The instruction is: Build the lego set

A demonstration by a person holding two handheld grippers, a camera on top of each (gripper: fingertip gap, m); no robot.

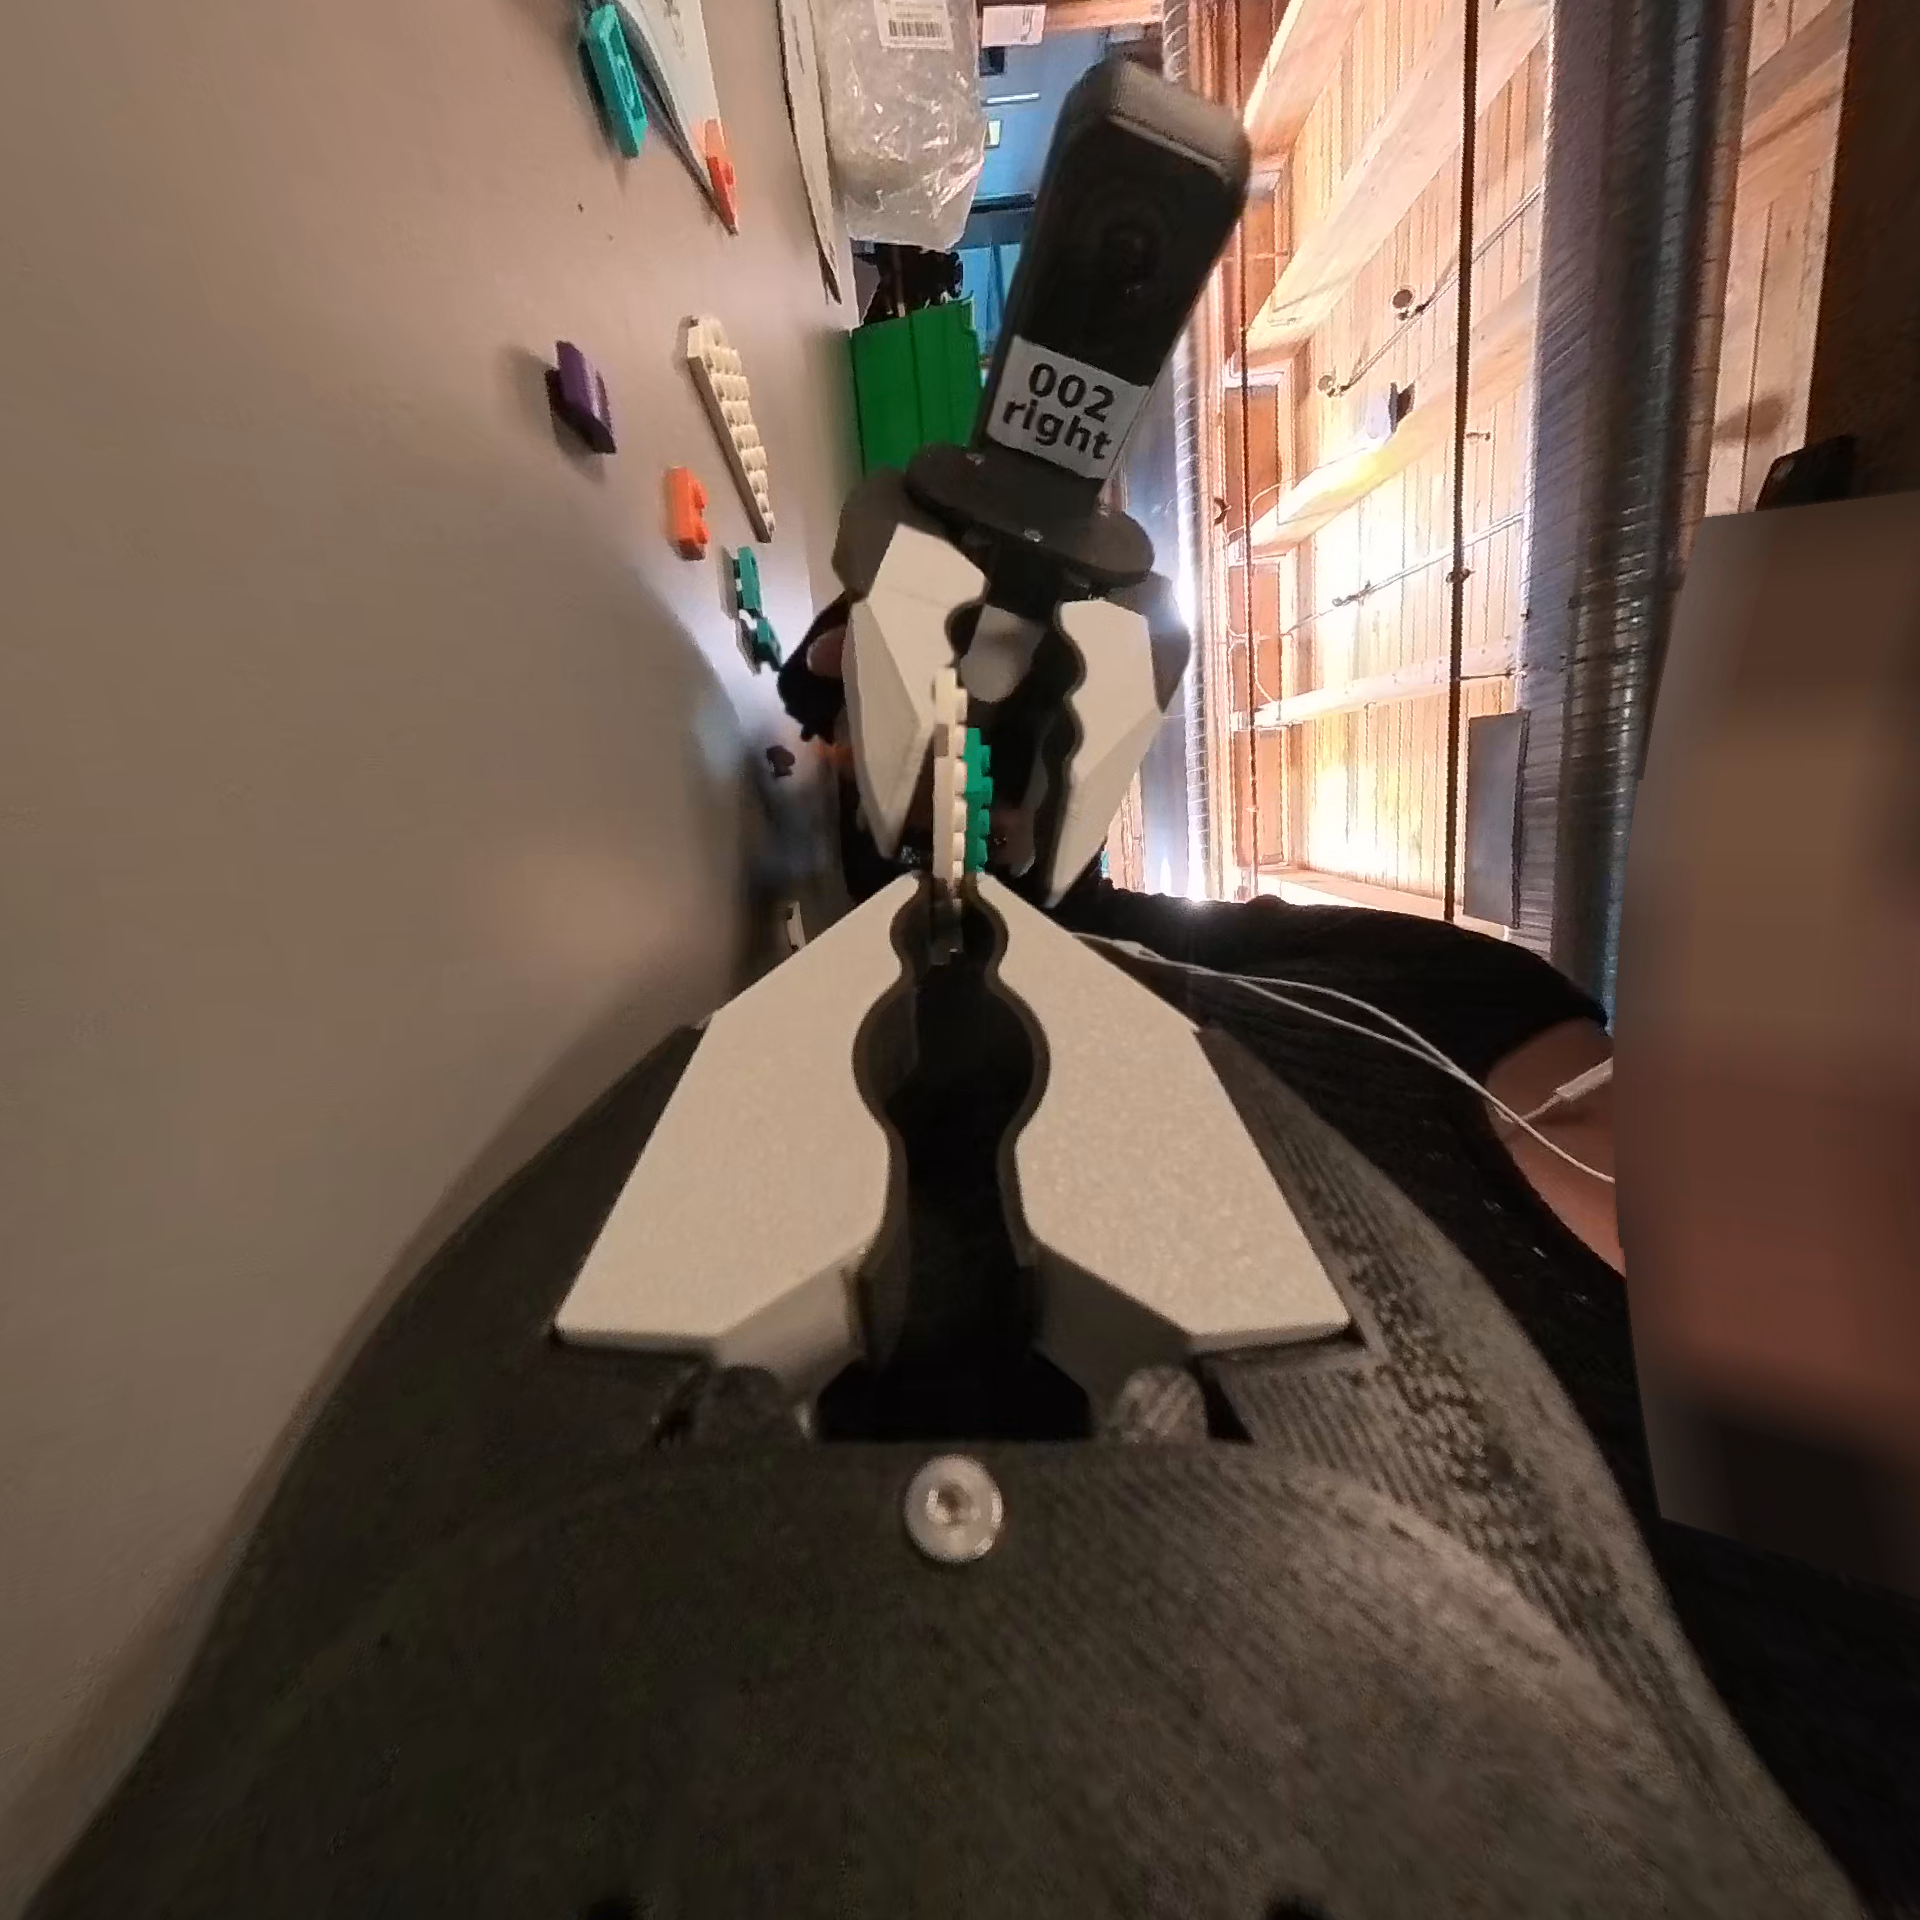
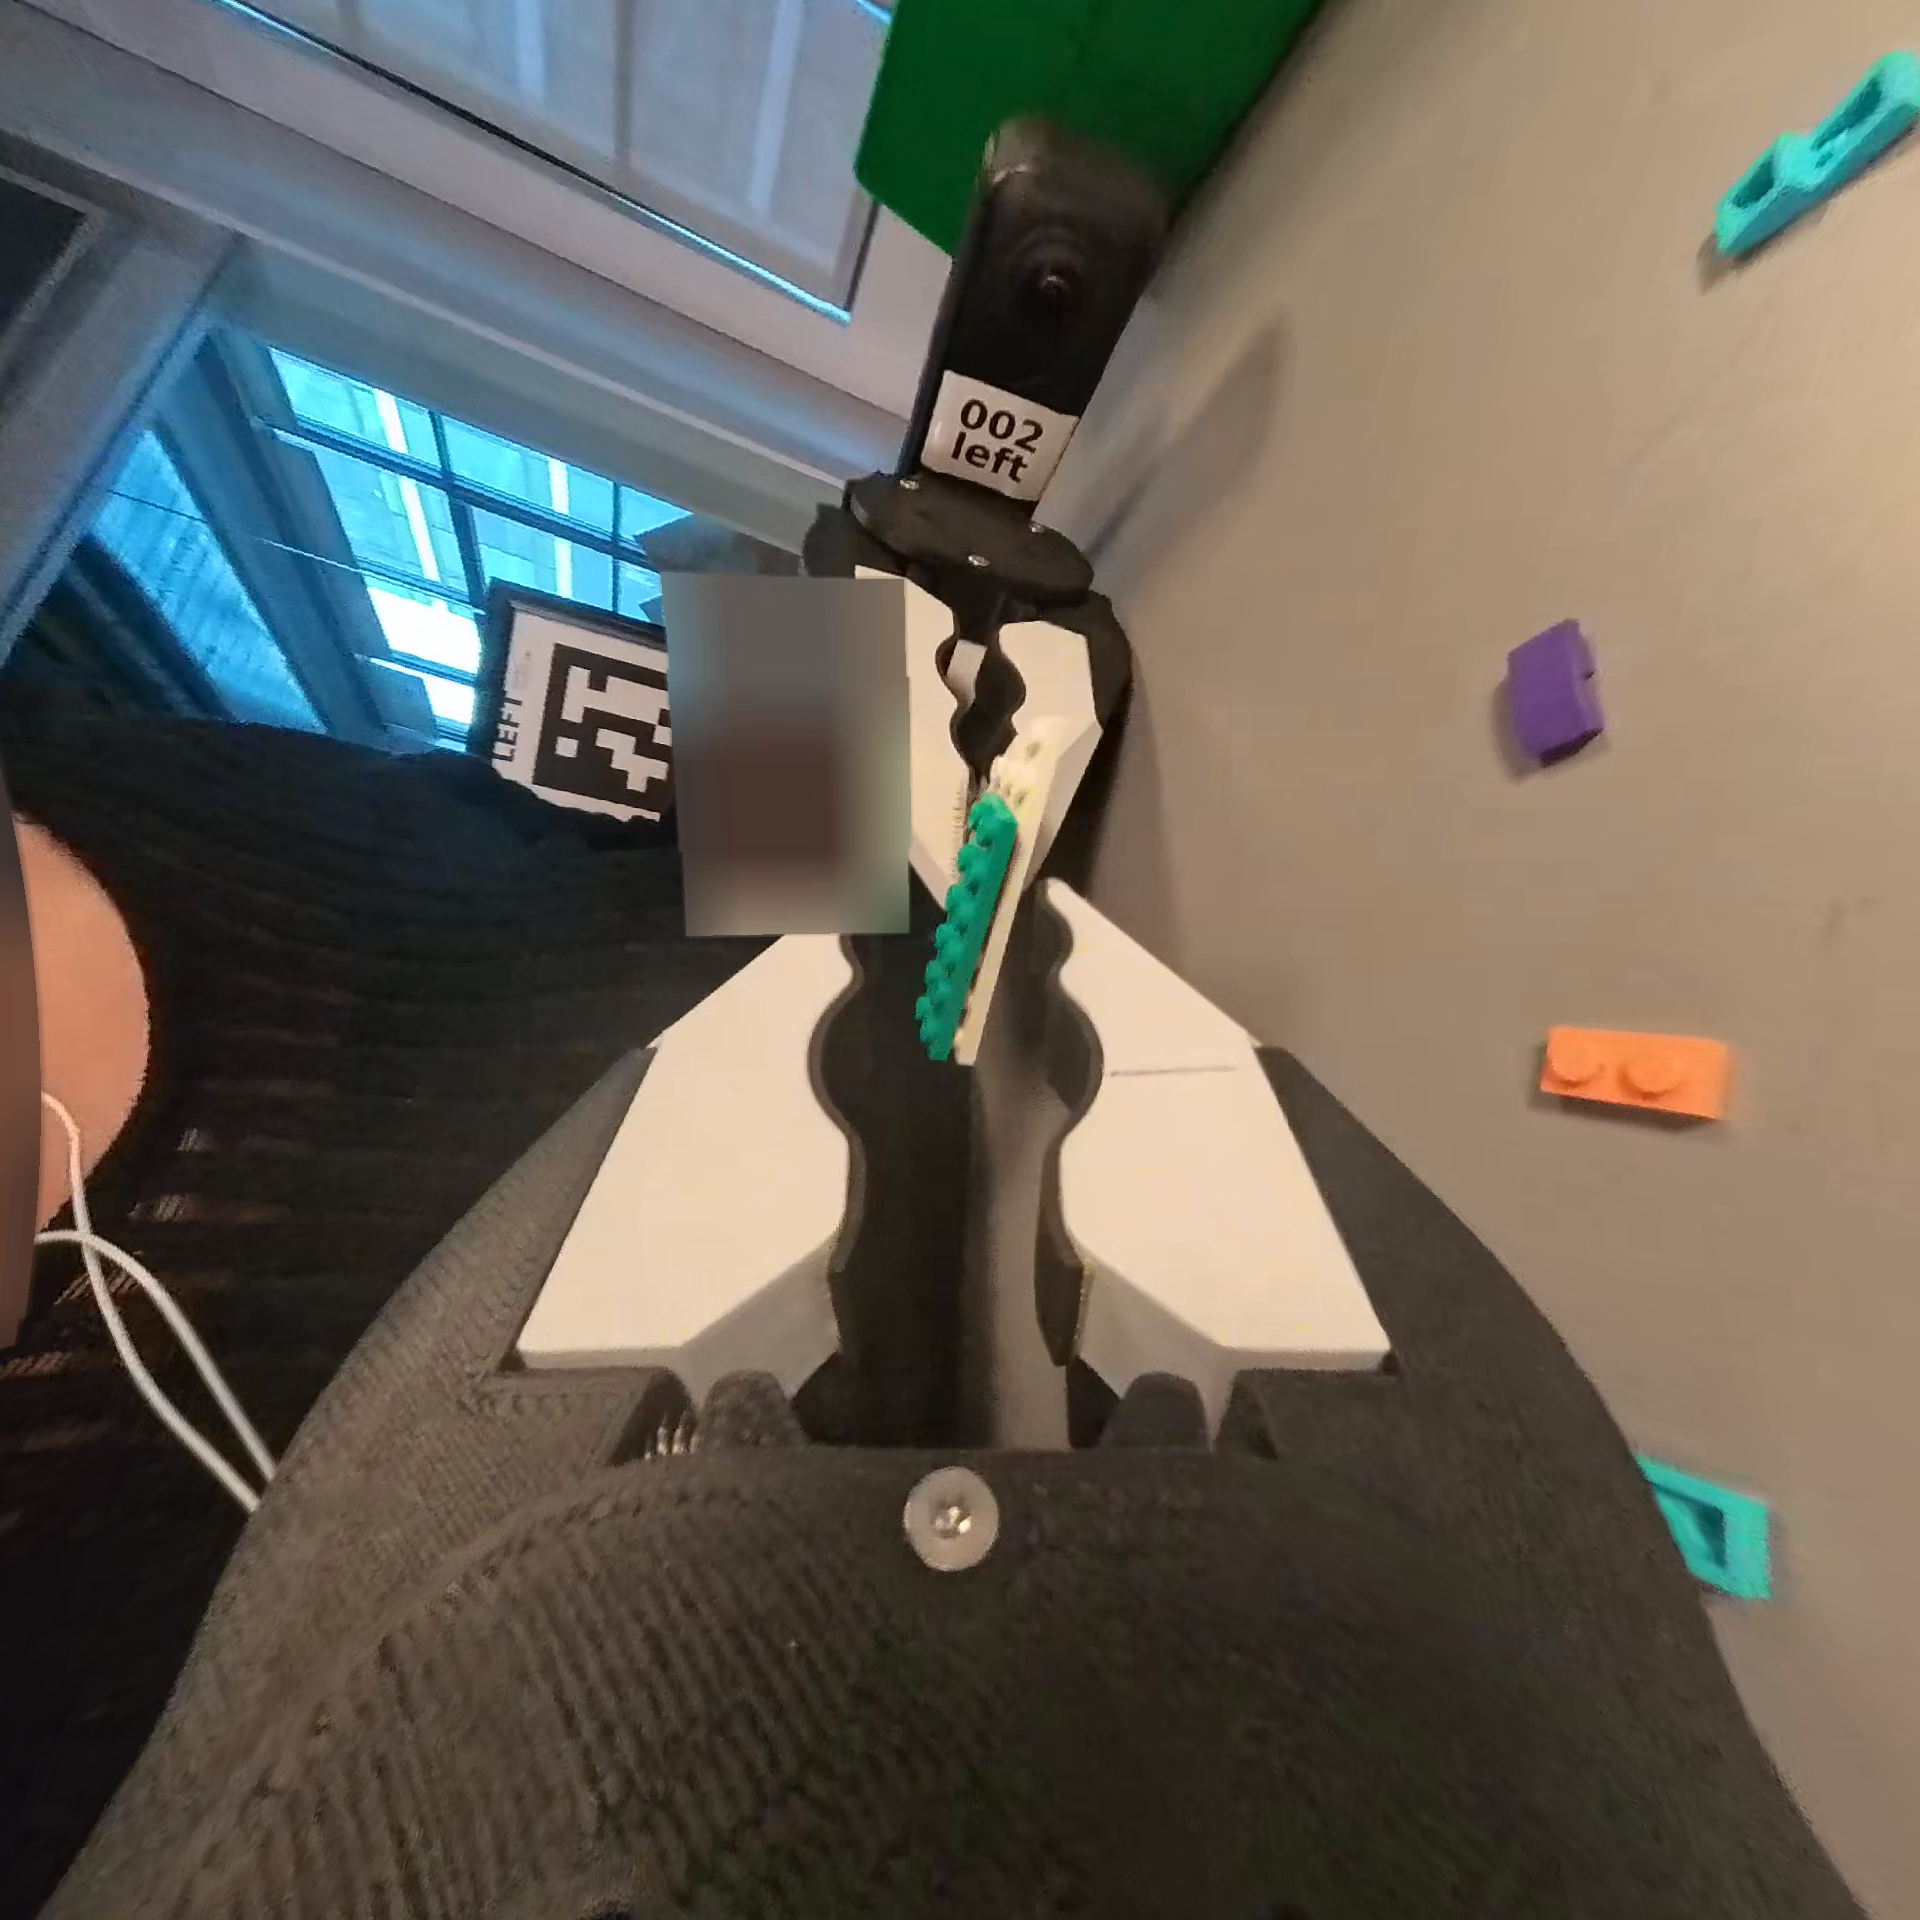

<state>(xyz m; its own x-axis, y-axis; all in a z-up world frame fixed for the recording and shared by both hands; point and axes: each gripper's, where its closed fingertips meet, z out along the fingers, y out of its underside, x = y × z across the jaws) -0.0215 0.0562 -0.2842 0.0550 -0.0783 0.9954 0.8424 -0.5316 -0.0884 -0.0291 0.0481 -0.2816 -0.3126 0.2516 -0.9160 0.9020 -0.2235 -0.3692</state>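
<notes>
A: Grip status?
B: My left gripper (image 1: 948, 891) pinches the white plate (image 1: 948, 790) with teal strip (image 1: 975, 784) by one end. My right gripper (image 2: 1013, 940) is spread wide around its free end, both raised off the worktop (image 1: 312, 520).
A: Nearby?
B: Loose purple brick (image 2: 1553, 691) and orange brick (image 2: 1631, 1075) on the worktop, well apart.

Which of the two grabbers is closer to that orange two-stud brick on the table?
Right. The right gripper lies alongside the orange brick; the left gripper is farther off, beyond the right one's fingertips, clamping the white plate.
</notes>
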